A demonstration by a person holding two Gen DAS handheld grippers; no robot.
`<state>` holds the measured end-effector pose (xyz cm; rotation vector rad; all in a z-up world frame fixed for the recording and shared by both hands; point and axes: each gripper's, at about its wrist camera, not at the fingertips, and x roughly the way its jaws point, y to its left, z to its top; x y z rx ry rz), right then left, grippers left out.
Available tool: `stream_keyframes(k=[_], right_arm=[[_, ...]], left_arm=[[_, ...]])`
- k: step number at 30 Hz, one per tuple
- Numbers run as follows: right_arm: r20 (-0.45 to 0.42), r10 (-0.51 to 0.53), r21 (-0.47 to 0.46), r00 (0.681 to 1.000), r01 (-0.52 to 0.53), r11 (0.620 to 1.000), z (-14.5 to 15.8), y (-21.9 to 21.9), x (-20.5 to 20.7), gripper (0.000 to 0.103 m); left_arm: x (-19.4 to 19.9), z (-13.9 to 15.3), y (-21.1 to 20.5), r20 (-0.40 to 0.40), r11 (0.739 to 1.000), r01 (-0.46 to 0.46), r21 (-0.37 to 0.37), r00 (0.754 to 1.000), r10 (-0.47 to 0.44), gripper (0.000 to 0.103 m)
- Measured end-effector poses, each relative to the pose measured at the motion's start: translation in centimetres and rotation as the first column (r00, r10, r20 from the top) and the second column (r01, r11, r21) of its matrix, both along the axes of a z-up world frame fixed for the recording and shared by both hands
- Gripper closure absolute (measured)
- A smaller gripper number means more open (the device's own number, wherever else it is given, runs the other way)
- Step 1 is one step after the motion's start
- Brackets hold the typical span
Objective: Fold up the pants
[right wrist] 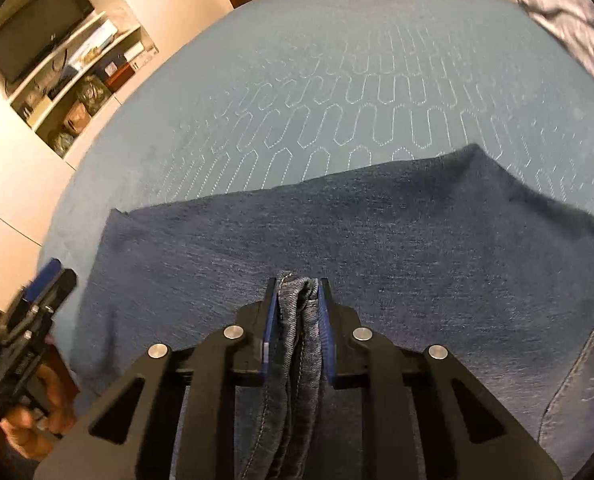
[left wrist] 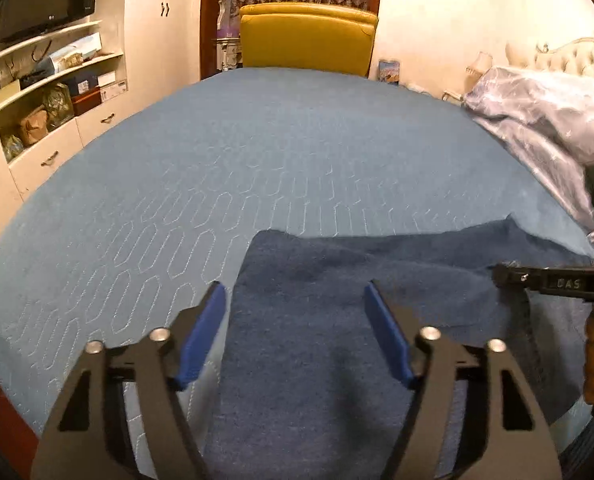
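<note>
Seemingly midway, the pants (right wrist: 337, 240) are lying partly folded while the right gripper (right wrist: 297, 308) is pinching a bunched denim edge and the left gripper (left wrist: 295, 320) is hovering open, with further folds likely remaining.

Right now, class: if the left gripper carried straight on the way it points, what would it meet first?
Most likely the pants: the left gripper stands open, angled down over the dark denim lying on the blue bedspread. Depth is hard to judge.

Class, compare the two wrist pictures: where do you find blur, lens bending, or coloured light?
Left wrist view: warm yellowish light, fisheye curves the bed edge, mostly sharp. Right wrist view: same curving, blur smears the pillow at top right; the pants stay sharp.
</note>
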<state>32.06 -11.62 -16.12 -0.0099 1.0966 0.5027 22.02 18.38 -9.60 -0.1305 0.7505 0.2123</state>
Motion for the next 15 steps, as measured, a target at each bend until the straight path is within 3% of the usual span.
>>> stream_keyframes(k=[1,4,6,9,11,15], right_arm=[[0.008,0.001,-0.009,1.000,-0.001,1.000,-0.1,0.1,-0.2,0.084],[0.023,0.000,-0.041,1.000,0.001,0.999,-0.5,0.5,-0.4,0.084],[0.055,-0.013,-0.076,0.998,0.017,0.997,-0.3,1.0,-0.9,0.081],[0.167,-0.040,-0.140,0.985,0.064,0.988,1.3,2.2,-3.1,0.054],[0.226,-0.029,-0.123,0.974,0.057,0.991,2.5,3.0,-4.8,0.024],[0.249,-0.002,-0.120,0.968,0.033,0.992,3.0,5.2,-6.6,0.016]], left_arm=[[0.3,-0.4,-0.2,-0.019,1.000,0.023,-0.007,1.000,-0.024,0.061],[1.3,-3.0,-0.4,-0.124,0.996,0.061,-0.069,0.990,-0.069,0.071],[1.5,-4.0,-0.7,-0.148,0.996,0.070,-0.048,0.986,-0.077,0.071],[1.4,-4.2,-0.4,-0.146,0.996,0.056,-0.065,0.987,-0.065,0.070],[1.9,-4.2,-0.8,-0.146,0.997,0.057,-0.054,0.987,-0.064,0.070],[1.5,-4.3,-0.8,-0.142,0.997,0.048,-0.056,0.988,-0.055,0.070]])
